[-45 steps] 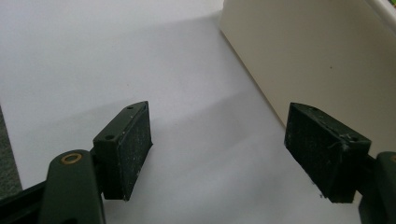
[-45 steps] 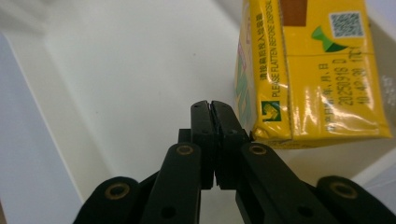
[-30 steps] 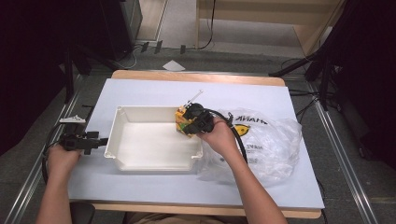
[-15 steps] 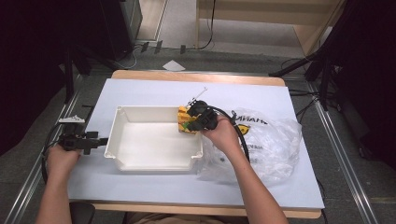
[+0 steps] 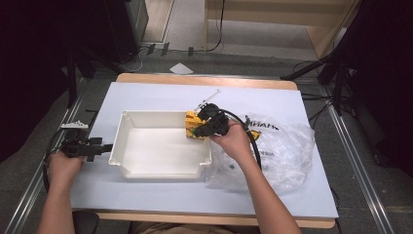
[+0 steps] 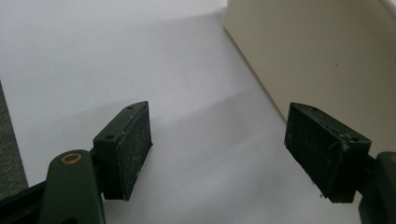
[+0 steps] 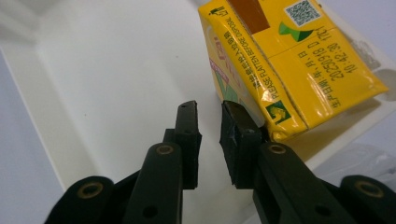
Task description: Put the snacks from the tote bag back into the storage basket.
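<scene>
The right gripper's (image 7: pixel 210 123) jaws have just been opening and stand slightly apart with nothing between them, one pad beside the yellow carton (image 7: pixel 285 60). The carton leans tilted on the white tray's (image 5: pixel 146 168) right wall near its far right corner. A clear plastic bag (image 5: pixel 287 156) lies toward the table's right edge. The left gripper (image 6: pixel 219 140) hangs wide open, empty, at the tray's left wall.

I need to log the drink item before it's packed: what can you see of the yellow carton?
The yellow carton is a small glossy drink box with green and brown marks, a QR code, a printed date and small print. It sits tilted against the right wall of the white bin. One jaw of the right gripper stands beside its lower corner; nothing lies between the jaws.
</scene>
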The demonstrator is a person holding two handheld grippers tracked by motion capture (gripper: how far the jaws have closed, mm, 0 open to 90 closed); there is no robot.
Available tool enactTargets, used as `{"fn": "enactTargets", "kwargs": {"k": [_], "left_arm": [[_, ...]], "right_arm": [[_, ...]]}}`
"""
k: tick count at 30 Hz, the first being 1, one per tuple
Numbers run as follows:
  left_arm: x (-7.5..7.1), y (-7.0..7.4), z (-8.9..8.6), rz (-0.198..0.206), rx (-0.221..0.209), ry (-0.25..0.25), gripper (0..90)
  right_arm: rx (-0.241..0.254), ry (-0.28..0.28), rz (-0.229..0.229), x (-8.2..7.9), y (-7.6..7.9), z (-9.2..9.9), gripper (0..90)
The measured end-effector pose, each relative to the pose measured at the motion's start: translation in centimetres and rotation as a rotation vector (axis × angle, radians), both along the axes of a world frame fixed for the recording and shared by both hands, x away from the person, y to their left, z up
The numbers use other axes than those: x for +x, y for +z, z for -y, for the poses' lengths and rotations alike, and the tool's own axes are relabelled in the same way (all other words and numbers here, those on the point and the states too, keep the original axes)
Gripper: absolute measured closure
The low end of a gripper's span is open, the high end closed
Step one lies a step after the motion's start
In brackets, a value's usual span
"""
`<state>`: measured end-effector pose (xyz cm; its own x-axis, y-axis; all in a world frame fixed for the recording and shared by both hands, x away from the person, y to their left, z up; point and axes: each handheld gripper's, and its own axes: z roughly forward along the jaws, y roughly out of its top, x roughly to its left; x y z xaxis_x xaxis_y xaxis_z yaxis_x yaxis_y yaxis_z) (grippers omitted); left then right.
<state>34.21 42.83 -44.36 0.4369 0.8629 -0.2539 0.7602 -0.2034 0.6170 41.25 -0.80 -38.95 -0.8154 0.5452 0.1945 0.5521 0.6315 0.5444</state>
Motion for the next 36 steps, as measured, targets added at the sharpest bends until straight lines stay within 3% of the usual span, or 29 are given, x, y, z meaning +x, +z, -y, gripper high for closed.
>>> {"fn": "enactTargets", "kwargs": {"k": [14,20,36], "left_arm": [[0.0,-0.1,0.2,-0.002,0.002,-0.004,24.0],[-0.1,-0.1,0.2,-0.003,0.001,-0.004,24.1],[-0.1,-0.1,0.2,-0.003,0.008,-0.007,24.0]], "right_arm": [[0.073,0.031,-0.011,-0.8,1.1,0.5,53.0],[0.100,0.038,0.006,-1.2,1.6,1.0,43.5],[0.113,-0.004,0.035,-2.2,2.2,3.5,34.1]]}}
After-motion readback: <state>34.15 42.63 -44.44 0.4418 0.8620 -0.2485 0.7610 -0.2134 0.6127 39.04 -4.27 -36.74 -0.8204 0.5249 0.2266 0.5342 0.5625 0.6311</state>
